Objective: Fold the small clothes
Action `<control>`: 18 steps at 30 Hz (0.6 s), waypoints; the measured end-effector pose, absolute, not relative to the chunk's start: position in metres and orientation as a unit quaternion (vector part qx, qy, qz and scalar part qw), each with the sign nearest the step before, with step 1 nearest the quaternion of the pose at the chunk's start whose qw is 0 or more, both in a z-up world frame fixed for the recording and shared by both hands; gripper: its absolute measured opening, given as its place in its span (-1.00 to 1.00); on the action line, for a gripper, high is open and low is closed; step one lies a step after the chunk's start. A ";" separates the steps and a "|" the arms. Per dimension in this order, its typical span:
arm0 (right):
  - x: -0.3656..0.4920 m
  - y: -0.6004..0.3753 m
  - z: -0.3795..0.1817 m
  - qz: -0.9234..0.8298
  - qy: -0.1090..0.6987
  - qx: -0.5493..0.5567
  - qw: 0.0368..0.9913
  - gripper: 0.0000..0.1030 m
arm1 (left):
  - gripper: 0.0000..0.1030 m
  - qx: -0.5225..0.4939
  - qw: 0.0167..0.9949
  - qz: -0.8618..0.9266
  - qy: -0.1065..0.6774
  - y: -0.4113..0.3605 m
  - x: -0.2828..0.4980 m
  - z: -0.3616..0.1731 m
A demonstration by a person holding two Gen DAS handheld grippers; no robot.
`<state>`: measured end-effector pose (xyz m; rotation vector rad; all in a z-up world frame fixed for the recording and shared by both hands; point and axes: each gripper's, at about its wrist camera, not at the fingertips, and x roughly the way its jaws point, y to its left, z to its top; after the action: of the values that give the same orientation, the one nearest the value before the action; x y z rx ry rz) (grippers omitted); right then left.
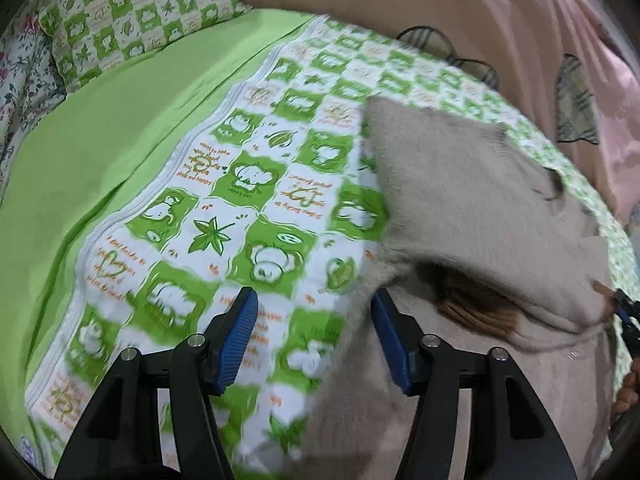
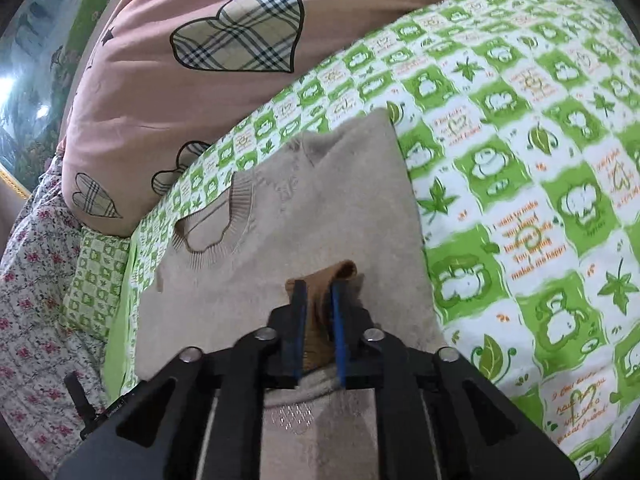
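A small beige knit sweater (image 2: 312, 208) lies on the green-and-white patterned bedspread (image 2: 520, 160), ribbed neckline (image 2: 216, 220) toward the pink duvet. My right gripper (image 2: 319, 292) is shut on the sweater's brown-edged cuff (image 2: 340, 270) and holds the sleeve over the body. In the left wrist view the sweater (image 1: 460, 208) fills the right side, with the sleeve lifted across and the right gripper (image 1: 624, 312) at the far right edge. My left gripper (image 1: 314, 304) is open and empty, its right finger (image 1: 390, 336) over the sweater's edge.
A pink duvet with plaid hearts (image 2: 200, 80) is bunched along the far side. A matching pillow (image 1: 132, 20) and a plain green sheet (image 1: 100, 140) lie to the left. A floral cloth (image 2: 36, 280) lies beside the bed.
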<state>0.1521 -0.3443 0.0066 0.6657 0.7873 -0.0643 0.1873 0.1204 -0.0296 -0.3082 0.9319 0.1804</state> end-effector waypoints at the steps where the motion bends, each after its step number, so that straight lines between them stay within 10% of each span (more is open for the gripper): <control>1: 0.147 -0.345 0.008 -0.026 0.374 0.314 0.872 -0.57 | 0.13 -0.145 0.884 0.075 0.438 0.117 0.181 -0.022; 9: 0.138 -0.339 0.008 0.040 0.390 0.245 0.887 -0.55 | 0.13 -0.064 0.916 -0.016 0.395 0.052 0.197 0.021; 13: 0.150 -0.315 0.009 0.072 0.412 0.154 0.895 0.18 | 0.13 -0.001 0.909 -0.026 0.416 0.018 0.232 0.002; 18: 0.164 -0.291 0.004 0.098 0.447 0.034 0.889 0.26 | 0.17 0.002 0.885 0.007 0.465 0.023 0.260 -0.031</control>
<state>0.1644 -0.2910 0.0037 0.0711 0.9281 0.2029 0.2604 0.0232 -0.0314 0.0047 0.9667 0.0143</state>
